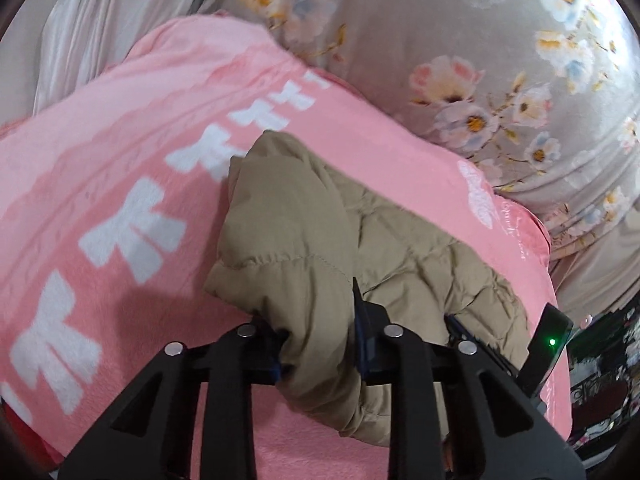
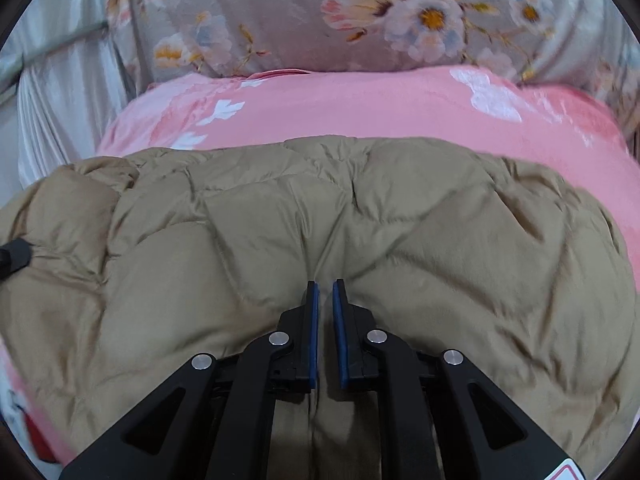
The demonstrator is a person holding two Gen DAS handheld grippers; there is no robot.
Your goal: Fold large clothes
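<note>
Tan quilted shell fabric, puffy: one padded jacket [image 2: 320,216] lies spread on a pink fleece blanket [image 2: 360,108] with white bow-like motifs, and the blanket sits on a grey floral bedsheet [image 2: 280,12].

Left gripper [image 1: 320,344]: jaws clenched on a thick puffed roll of the jacket [image 1: 304,240], probably a sleeve or a side edge; the fabric bulges out above and below the pads. Right gripper [image 2: 325,292]: blue pads nearly together, with a thin ridge or seam of the jacket running up into the narrow slit. Fabric appears pinched there, though the contact itself is hard to confirm.

Judgement on the step: a fold of the left-held part over the jacket body, with the right tongs anchoring the middle.

To do it well:
- carry the left bundle low and across, so the padding does not spring back;
- keep the right tongs planted as the hinge line until the flap lands;
- lay the edge square with the body's far hem, then press out trapped air before letting go;
- watch the blanket underneath, since fleece may drag along with the jacket.

Count: jackets, one. Blankets, one. Bedsheets, one. Grippers, two. A pale curtain-like cloth [image 1: 92,20] at far left, one.
</note>
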